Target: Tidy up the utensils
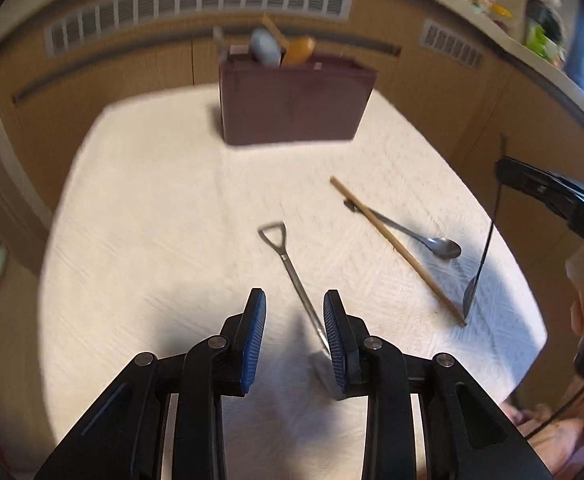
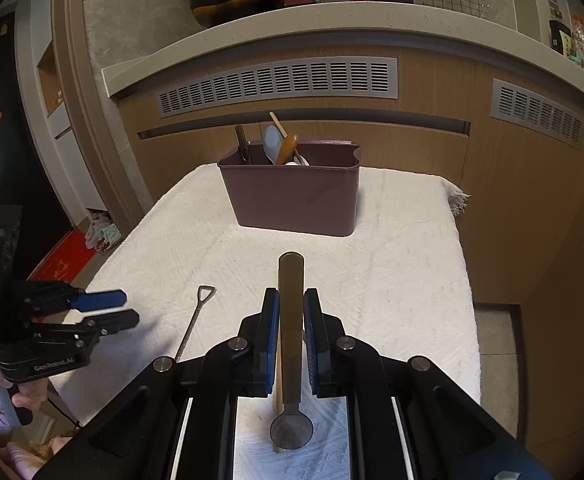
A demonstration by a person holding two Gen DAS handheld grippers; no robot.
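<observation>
Right tool (image 2: pixel 291 320): jaws closed on the handle of a dark metal spoon (image 2: pixel 291 344). The spoon stands steeply, bowl low behind the pads and just above the white cloth (image 2: pixel 411 264), handle end rising past the fingertips. A thin wooden chopstick (image 2: pixel 278 400) shows just beside the spoon's stem, under the tool.

Left tool (image 1: pixel 295 320): jaws part open, gripping nothing. It hangs over the near part of the cloth-covered table. The shovel-shaped spoon (image 1: pixel 292 276) lies flat on the cloth; its blade end sits low between the pads, close against the right-hand pad, and whether it touches cannot be told. Its shaft runs away from the tool to a D-shaped loop handle.

Further out in the left wrist view, to the right of the shovel-shaped spoon, the chopstick lies diagonally across the handle of a second metal spoon (image 1: pixel 423 238).

At the far side of the table stands a maroon utensil bin (image 2: pixel 292 196), well apart from both tools. It holds a blue spoon (image 2: pixel 271 140), a wooden spoon (image 2: pixel 287 147) and a dark handle (image 2: pixel 242 142).
</observation>
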